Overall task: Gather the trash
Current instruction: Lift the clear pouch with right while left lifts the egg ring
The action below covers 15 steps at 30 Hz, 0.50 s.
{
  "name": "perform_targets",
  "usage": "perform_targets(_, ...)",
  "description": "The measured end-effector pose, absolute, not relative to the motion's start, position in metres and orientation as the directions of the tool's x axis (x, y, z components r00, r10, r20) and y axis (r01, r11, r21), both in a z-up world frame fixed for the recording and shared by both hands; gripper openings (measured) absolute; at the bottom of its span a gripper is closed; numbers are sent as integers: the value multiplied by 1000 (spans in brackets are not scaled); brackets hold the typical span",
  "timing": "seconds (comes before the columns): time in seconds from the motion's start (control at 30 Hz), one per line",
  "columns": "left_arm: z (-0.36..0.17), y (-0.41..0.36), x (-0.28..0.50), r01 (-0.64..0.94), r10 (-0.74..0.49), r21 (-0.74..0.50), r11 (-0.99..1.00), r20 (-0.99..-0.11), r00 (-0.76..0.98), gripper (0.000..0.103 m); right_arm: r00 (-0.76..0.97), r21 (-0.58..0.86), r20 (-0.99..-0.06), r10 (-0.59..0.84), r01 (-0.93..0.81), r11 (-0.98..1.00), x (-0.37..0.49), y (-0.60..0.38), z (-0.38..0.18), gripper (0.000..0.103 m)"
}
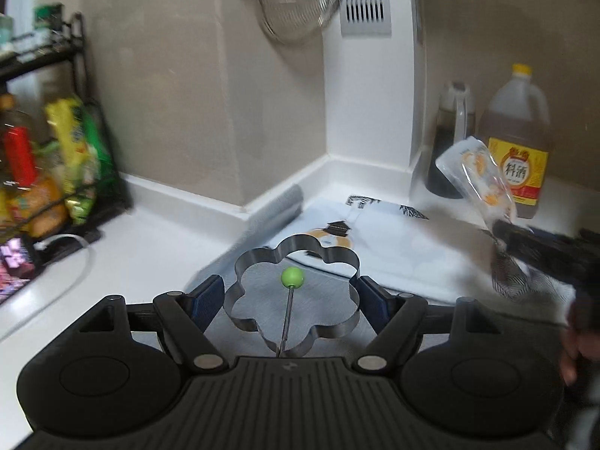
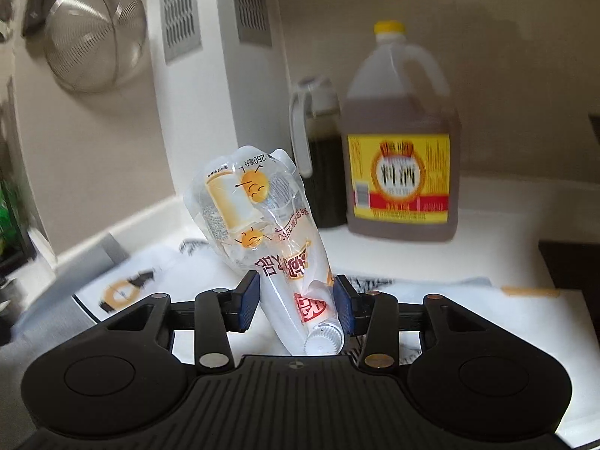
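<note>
A flower-shaped ring (image 1: 296, 292) of shiny, smooth metal carries a thin metal stem tipped with a glossy green bead (image 1: 292, 277). The left gripper (image 1: 290, 298) is matt black plastic with blue pads. A crinkled pouch (image 2: 262, 225) of clear, glossy plastic film has a ribbed white plastic cap (image 2: 323, 339). The countertop (image 1: 142, 258) looks smooth, white and slightly glossy. A printed cloth (image 1: 393, 251) lies soft and matt. A strainer (image 2: 95, 37) is fine metal mesh. A large bottle (image 2: 399, 142) is translucent plastic with a glossy paper label.
</note>
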<state>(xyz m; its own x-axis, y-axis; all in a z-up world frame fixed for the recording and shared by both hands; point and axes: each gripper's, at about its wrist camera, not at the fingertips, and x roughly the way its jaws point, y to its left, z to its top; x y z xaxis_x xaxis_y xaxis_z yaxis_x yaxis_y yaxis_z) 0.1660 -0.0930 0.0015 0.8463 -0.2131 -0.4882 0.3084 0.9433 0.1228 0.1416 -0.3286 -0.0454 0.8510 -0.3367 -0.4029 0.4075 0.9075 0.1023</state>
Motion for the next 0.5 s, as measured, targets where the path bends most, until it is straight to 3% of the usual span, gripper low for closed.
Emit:
perform_targets(0.27,17,-6,53,241,-137,155,958,-491,860,82,891,98,-334,-307,356,929,126,-306,-29,45)
perform_targets(0.5,-8,78,-23,208,-87,164,964,-545,834,82,916,101,-322,-238,283,954,55,-260,8,45)
